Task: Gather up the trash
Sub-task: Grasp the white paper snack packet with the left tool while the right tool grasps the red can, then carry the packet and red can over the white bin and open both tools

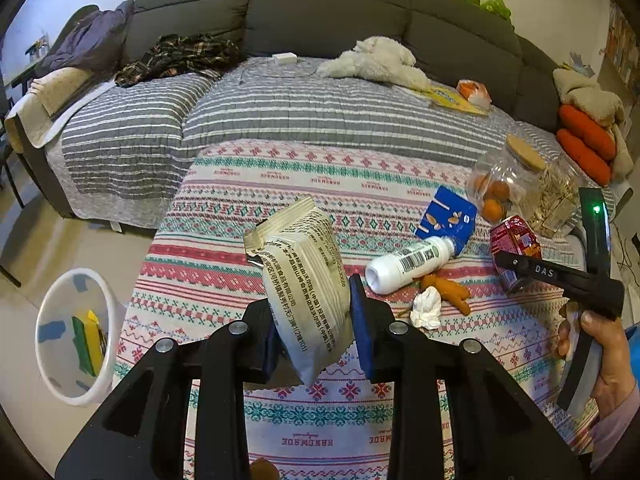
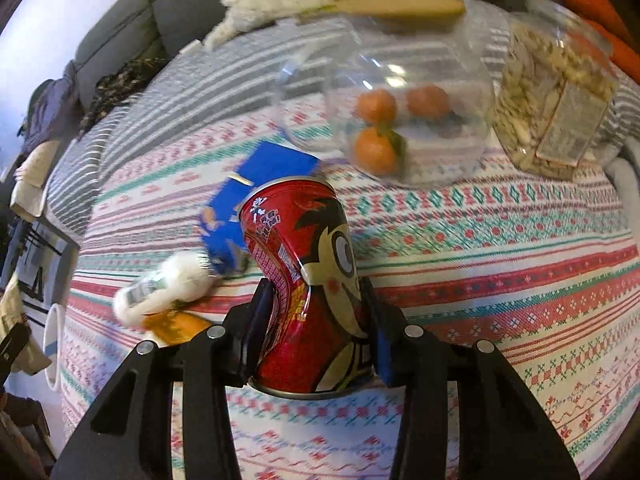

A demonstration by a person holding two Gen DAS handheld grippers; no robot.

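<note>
Left gripper (image 1: 312,320) fingers pinch a snack packet (image 1: 308,280); right gripper (image 2: 316,320) fingers squeeze a dented can (image 2: 308,280), which may slip free before reaching the bin (image 1: 76,336).

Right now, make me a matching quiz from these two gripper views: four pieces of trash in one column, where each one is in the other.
1. snack wrapper
2. red can
3. white bottle
4. yellow-green packet

A. inside the white bin
B. lying on the patterned cloth
C. held by the left gripper
D. held by the right gripper

Pairs: 1-C, 2-D, 3-B, 4-A
</note>
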